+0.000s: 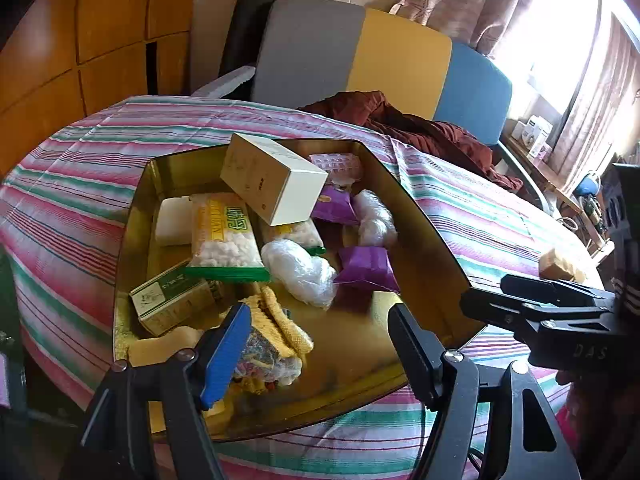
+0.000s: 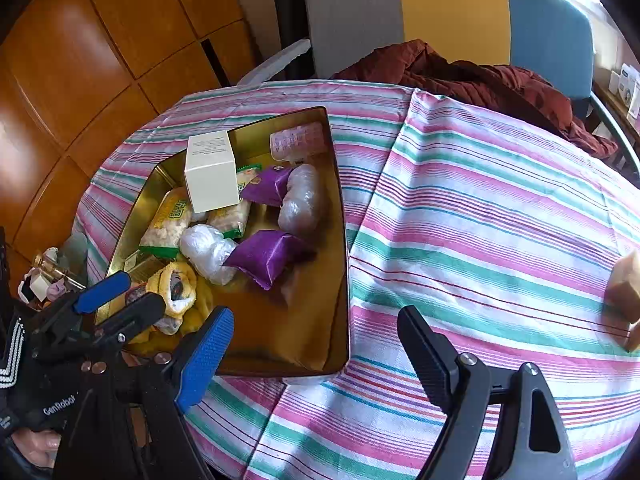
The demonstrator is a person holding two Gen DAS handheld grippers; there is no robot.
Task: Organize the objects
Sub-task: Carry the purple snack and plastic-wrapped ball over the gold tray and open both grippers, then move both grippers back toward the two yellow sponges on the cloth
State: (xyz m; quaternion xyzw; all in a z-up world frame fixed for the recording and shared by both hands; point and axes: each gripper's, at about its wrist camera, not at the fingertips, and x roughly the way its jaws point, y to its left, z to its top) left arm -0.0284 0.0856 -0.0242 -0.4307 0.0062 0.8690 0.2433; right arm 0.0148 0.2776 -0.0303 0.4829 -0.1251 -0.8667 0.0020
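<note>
Tin [image 1: 420, 216]: stiff, nearly full.
Brown block [image 2: 626, 284]: alone on the cloth; looks light, firm; pinch its flat sides.
Left gripper [image 1: 320, 344]: wide, empty.
Right gripper [image 2: 316, 348]: wide, empty.

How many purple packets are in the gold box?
2. One purple packet lies near the middle of the gold box; the other sits farther back, beside the white carton. More could hide underneath.
</note>
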